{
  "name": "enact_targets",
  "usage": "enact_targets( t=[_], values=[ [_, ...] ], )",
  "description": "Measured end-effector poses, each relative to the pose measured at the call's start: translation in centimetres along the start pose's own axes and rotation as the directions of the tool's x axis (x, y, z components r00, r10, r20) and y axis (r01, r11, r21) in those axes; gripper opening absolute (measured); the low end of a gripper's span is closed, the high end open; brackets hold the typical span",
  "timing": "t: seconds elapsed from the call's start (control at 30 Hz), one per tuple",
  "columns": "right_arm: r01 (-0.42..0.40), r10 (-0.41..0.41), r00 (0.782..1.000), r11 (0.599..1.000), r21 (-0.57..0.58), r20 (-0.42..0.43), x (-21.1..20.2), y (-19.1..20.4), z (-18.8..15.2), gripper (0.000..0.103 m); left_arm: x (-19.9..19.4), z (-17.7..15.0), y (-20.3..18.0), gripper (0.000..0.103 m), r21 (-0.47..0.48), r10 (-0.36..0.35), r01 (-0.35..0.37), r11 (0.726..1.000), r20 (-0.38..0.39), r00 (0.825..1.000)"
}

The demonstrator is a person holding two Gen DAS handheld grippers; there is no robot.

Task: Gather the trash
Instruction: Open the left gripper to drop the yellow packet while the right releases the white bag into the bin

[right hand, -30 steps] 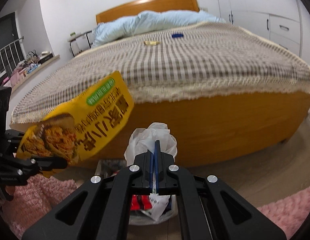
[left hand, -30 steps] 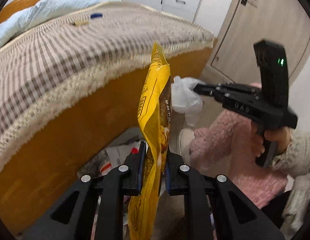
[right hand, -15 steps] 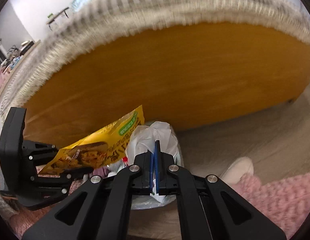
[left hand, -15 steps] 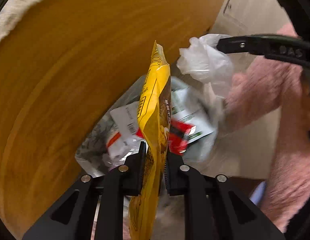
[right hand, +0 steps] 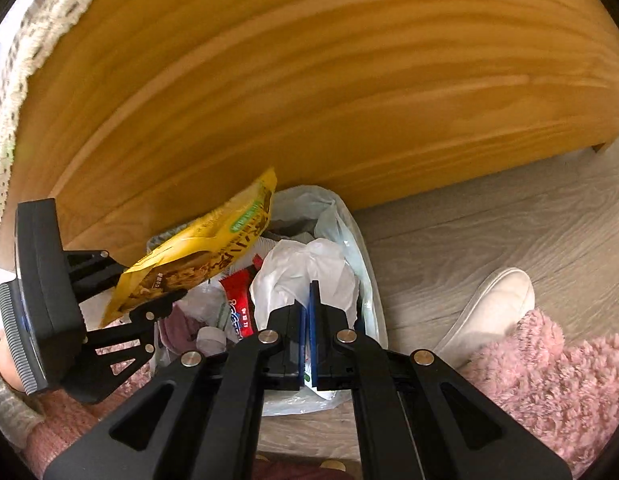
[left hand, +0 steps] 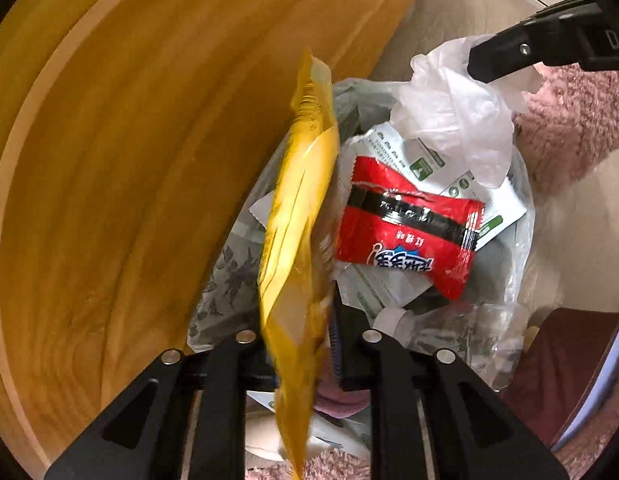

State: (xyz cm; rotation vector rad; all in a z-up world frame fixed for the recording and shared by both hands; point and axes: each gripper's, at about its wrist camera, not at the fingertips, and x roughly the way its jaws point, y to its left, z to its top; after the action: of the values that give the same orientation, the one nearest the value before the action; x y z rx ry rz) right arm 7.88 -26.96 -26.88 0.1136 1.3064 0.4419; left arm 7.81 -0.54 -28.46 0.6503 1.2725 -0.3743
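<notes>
Left wrist view: the left gripper [left hand: 303, 340], jaws just opening, has the crinkled yellow snack packet [left hand: 297, 216] loose between them above the clear plastic trash bag [left hand: 521, 240] by the wooden bed frame [left hand: 129, 160]. The right gripper [right hand: 309, 292] pinches the bag's white handle [right hand: 305, 268].

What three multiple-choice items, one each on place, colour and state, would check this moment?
1. Where is the trash bag? A on the bed; B on the floor by the wooden bed frame; C on a chair.
2. The wrapper lying topmost in it is: A red; B blue; C green.
3. The right gripper is: A open and empty; B shut on the bag's edge; C shut on a spoon.
Answers: B, the bag stands on floorboards beside the frame; A, red shows in both views; B, the jaws pinch white plastic.
</notes>
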Motion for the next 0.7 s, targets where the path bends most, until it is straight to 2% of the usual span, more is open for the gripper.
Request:
enact_targets(
  t=[0.03,0.07,0.27,0.37,0.43,0.57,0.7],
  values=[
    [0.001,-0.001,1.0,1.0,-0.003,-0.007,0.0,0.0,-0.1,0.001,0.1,0.0,0.1,0.035,-0.008,0.005,-0.005,1.0,-0.003,1.0],
    [0.005,-0.005,1.0,1.0,-0.006,-0.012,0.1,0.0,-0.1,0.001,0.0,0.2,-0.1,0.047,-0.015,0.005,-0.006,1.0,-0.004,1.0],
    [0.017,-0.017,1.0,1.0,-0.027,-0.026,0.3,0.7,0.1,0.001,-1.9,0.1,-0.5,0.063,-0.041,-0.009,0.011,0.999,0.057,0.998],
    [0.024,-0.025,0.999,0.999,-0.03,-0.037,0.4,0.5,0.0,0.001,-2.8,0.3,-0.1,0.063,-0.077,-0.033,0.038,0.996,0.067,0.997],
    [0.03,-0.031,0.999,0.999,-0.029,-0.044,1.0,0.5,0.0,0.001,-3.4,0.4,0.6,0.063,-0.113,-0.08,0.09,0.99,0.089,0.993],
    [0.04,-0.041,0.998,0.999,-0.03,-0.051,1.2,0.4,-0.1,0.001,-4.6,0.7,1.9,0.064,-0.19,-0.201,0.225,0.956,0.138,0.97],
    [0.041,-0.042,0.998,0.999,-0.036,-0.05,1.3,0.6,-0.1,0.001,-4.5,0.4,2.0,0.064,-0.217,-0.252,0.278,0.936,0.141,0.957]
  ],
)
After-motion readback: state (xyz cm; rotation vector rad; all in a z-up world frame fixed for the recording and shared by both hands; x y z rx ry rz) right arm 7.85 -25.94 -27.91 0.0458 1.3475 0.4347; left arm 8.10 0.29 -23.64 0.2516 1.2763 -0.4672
